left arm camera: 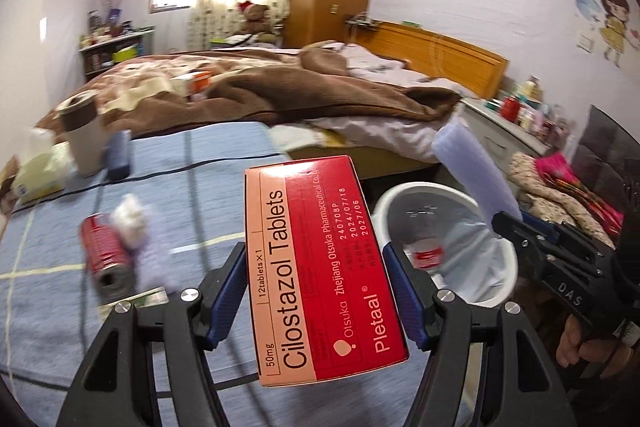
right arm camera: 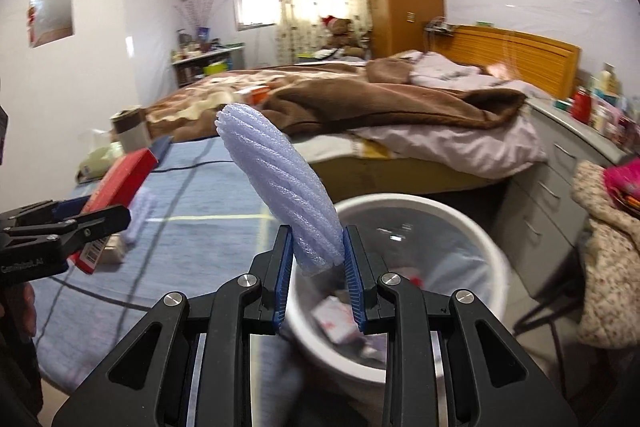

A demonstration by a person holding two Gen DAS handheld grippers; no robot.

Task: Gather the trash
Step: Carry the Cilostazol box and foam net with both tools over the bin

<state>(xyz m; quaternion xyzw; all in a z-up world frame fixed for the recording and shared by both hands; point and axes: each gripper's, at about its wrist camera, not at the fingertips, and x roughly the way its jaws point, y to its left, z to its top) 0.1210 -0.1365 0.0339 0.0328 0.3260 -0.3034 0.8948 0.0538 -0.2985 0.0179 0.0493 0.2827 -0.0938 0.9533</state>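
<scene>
My left gripper is shut on a red Cilostazol tablet box, held above the blue-clothed table just left of the white trash bin. My right gripper is shut on a pale purple foam sleeve, held upright over the bin's near rim. The bin holds some wrappers and a red scrap. A red can lies on its side on the table beside a crumpled white tissue. The box also shows in the right wrist view, and the foam sleeve in the left wrist view.
A white cup with a brown band, a dark blue box and a tissue pack stand at the table's far left. A bed with brown blankets lies behind. A grey drawer unit and clothes on a chair are right of the bin.
</scene>
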